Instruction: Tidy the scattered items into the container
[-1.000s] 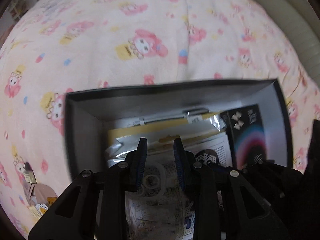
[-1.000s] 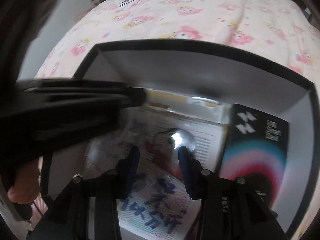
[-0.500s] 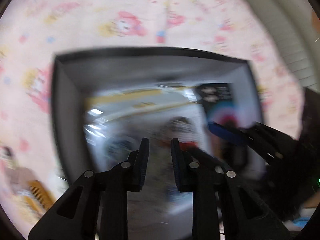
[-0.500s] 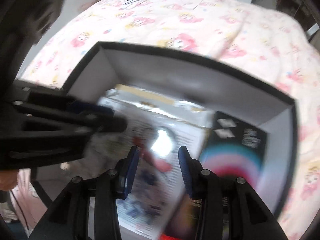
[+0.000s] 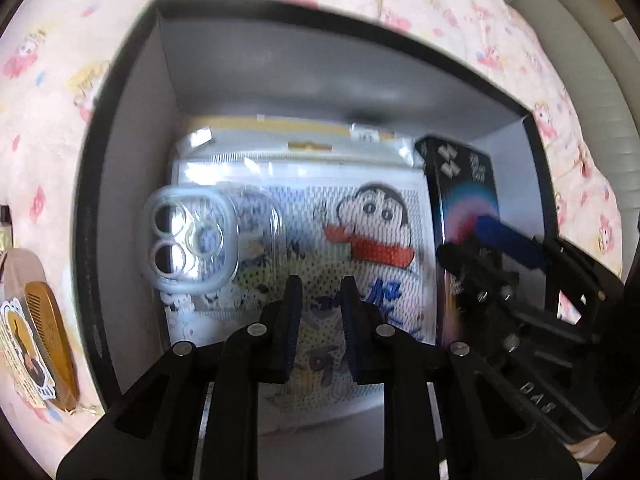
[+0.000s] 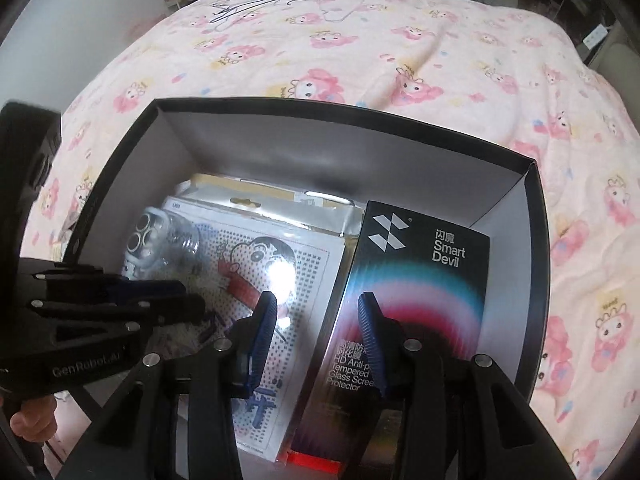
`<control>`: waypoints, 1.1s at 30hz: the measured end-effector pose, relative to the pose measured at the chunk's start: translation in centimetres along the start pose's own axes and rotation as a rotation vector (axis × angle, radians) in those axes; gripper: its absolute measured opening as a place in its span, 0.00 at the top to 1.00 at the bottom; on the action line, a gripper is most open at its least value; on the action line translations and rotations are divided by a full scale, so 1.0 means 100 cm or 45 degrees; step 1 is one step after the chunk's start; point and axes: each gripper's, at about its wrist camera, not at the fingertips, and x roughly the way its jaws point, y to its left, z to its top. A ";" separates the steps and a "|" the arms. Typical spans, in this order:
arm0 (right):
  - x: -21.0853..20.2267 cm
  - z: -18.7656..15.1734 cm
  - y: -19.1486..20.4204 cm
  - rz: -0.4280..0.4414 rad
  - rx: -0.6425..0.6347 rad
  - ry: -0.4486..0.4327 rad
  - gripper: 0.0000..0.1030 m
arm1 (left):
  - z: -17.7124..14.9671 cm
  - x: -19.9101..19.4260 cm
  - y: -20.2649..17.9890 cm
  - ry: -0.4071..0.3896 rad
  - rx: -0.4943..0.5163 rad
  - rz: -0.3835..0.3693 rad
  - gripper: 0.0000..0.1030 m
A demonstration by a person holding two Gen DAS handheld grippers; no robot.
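Observation:
A black open box (image 5: 120, 128) (image 6: 532, 240) lies on the pink quilt. Inside it lie a cartoon-print packet (image 5: 360, 240) (image 6: 272, 264), a clear phone case (image 5: 188, 240) (image 6: 156, 236) at its left, and a black Smart Devil screen-protector box (image 6: 408, 280) (image 5: 464, 184) leaning at the right. My left gripper (image 5: 318, 312) hovers over the packet, slightly open and empty; it also shows in the right wrist view (image 6: 176, 300). My right gripper (image 6: 316, 332) is open and empty, above the screen-protector box's left edge.
A wooden comb (image 5: 48, 344) on a printed card lies on the quilt left of the box. A grey padded headboard (image 5: 580, 80) runs along the far right. The pink cartoon quilt (image 6: 360, 48) stretches beyond the box.
Both grippers have pulled back and up from the box. The clear phone case now lies free in the box's left part. The right gripper's view has shifted right over the screen-protector box.

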 end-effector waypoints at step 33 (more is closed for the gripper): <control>-0.113 -0.104 0.108 0.031 0.111 -0.280 0.55 | -0.156 -0.134 0.038 -0.433 -0.011 -0.116 0.67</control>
